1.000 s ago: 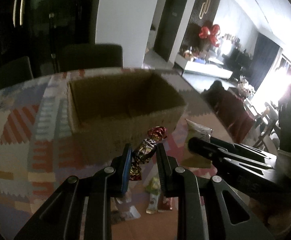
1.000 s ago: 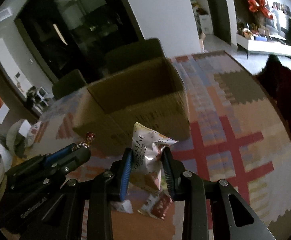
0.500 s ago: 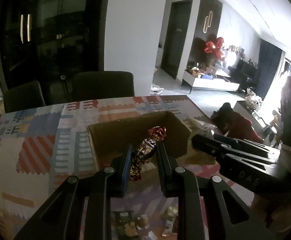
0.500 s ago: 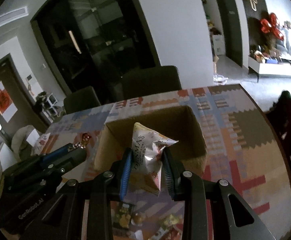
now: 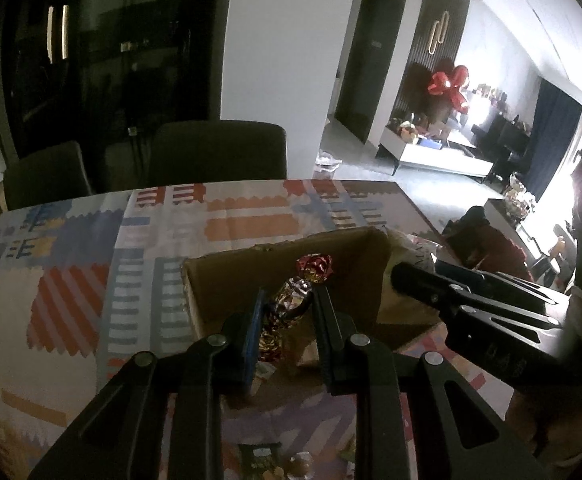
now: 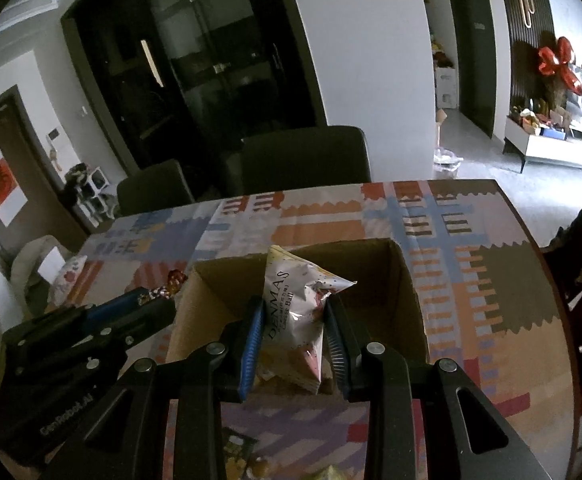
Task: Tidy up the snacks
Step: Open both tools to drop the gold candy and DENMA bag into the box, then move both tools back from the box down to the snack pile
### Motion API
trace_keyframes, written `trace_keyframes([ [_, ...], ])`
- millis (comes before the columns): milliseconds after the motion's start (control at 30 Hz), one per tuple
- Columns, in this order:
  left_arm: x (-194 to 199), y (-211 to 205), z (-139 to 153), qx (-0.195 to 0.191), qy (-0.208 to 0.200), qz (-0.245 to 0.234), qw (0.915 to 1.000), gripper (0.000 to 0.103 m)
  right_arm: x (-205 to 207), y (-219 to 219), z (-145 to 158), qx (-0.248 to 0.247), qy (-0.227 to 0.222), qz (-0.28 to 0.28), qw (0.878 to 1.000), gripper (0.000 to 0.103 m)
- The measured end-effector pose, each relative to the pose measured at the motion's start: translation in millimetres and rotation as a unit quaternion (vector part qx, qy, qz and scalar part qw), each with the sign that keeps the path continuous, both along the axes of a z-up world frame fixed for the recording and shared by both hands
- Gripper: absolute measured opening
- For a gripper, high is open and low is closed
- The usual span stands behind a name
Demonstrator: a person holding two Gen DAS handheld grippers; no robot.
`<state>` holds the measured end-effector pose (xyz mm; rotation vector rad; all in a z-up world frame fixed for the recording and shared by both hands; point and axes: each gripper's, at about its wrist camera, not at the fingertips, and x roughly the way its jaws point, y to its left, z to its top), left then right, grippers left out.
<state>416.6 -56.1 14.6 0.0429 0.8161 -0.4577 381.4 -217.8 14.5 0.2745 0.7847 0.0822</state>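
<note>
Foil-wrapped candy (image 5: 291, 312) stands lengthwise between the left tool's (image 5: 285, 322) fingers, its red twist pointing forward over the cardboard box (image 5: 227, 280); those jaws have just been opening, the candy between them. To the right, the right tool (image 6: 293, 330) clamps a white snack pouch (image 6: 297, 308) above the same box, which lies directly ahead and below both on the desk (image 6: 491, 280).

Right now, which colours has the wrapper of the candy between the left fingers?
The candy has shiny red and gold foil, seen best in the left wrist view.
</note>
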Motion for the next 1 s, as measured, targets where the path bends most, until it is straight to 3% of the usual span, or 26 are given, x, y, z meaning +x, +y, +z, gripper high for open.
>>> trace_keyframes([
  [33,1,-1,-1,0.004,0.0,0.001,1.0,0.035,3,-1,-1,0.0,0.002,-0.003,1.0,0.033],
  [67,3,-2,-1,0.005,-0.001,0.003,1.0,0.046,5,-2,-3,-0.002,0.005,-0.004,1.0,0.041],
  [133,2,-2,-2,0.007,-0.007,0.007,0.9999,0.049,7,-4,-5,-0.006,0.008,-0.014,1.0,0.058],
  [167,2,-2,-2,0.01,-0.008,0.008,0.9999,0.049,6,-5,-6,-0.011,0.008,-0.019,1.0,0.059],
  [667,-42,12,4,0.012,-0.022,0.011,0.9996,0.053,-41,-3,0,-0.007,0.001,-0.03,1.0,0.059],
  [1000,-84,15,-5,0.024,-0.034,-0.01,0.9991,0.053,-80,1,-19,0.008,0.024,-0.025,0.999,0.059],
])
